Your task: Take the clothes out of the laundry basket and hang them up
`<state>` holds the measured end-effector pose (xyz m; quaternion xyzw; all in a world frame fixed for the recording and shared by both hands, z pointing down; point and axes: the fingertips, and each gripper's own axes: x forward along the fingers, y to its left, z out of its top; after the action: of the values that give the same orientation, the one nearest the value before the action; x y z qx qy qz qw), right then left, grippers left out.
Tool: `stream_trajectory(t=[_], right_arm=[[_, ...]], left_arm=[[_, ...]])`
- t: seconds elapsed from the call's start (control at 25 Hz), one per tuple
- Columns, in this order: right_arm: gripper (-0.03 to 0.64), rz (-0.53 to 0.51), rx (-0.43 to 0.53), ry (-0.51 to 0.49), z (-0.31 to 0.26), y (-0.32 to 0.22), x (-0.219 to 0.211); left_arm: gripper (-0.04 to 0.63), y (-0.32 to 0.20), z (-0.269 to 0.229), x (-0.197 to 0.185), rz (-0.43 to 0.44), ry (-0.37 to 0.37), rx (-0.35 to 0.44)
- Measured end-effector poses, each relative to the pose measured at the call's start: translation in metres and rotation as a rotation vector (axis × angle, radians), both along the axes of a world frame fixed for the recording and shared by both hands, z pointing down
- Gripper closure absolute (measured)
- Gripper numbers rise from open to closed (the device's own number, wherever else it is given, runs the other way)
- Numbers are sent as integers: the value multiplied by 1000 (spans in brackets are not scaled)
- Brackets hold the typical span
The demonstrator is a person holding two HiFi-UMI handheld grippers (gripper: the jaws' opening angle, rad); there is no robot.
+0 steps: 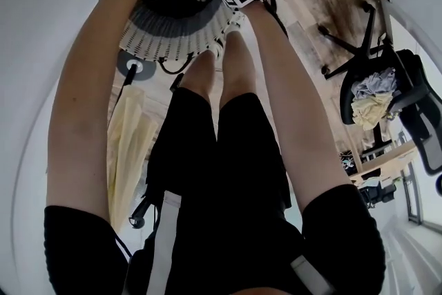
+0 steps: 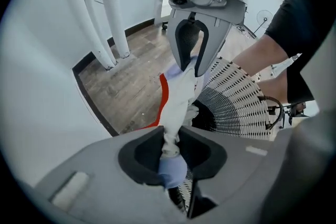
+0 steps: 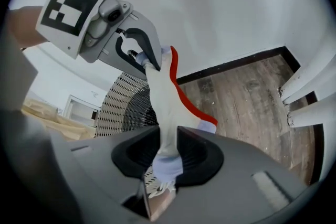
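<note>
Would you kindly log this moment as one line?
left gripper: shut on garment | right gripper: shut on garment | basket: below grippers

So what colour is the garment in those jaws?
The garment is white, with a red strip along one edge and pale blue bits; clearest in the right gripper view.

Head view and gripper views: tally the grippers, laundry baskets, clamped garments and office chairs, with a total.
grippers: 2, the left gripper and the right gripper
laundry basket: 1
white garment with red trim, clamped by both: 1
office chair: 1
total: 5
</note>
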<state>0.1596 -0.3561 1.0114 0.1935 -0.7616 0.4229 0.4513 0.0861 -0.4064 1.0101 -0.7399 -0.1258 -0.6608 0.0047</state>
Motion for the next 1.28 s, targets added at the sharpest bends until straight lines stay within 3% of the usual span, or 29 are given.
stream_trajectory(t=[0.12,0.36,0.52,0.72,0.92,1.08,1.28], right_arm=[[570,47,31,12,-16,-3,3],[589,146,129,-11,-48,-9,0],[591,213,205,-28,-83,-14,2],[591,290,260,-58,-118,-19,-1],[591,314,353,-108,-173,-23,-13],[591,343,434,-171,-232,-20,-25],[591,308,570,-228,-318,-2,-42]], left_arm=[[555,-5,-18,-2,-28,26,31],[561,-6,-57,-7,-175,112,103],[564,-6,-92,-5,-356,203,135],[565,-7,-126,-14,-630,298,120],[565,-1,-178,-28,-851,405,155],[566,4,-242,-37,-982,526,210],[566,23,-327,-54,-1076,658,306]])
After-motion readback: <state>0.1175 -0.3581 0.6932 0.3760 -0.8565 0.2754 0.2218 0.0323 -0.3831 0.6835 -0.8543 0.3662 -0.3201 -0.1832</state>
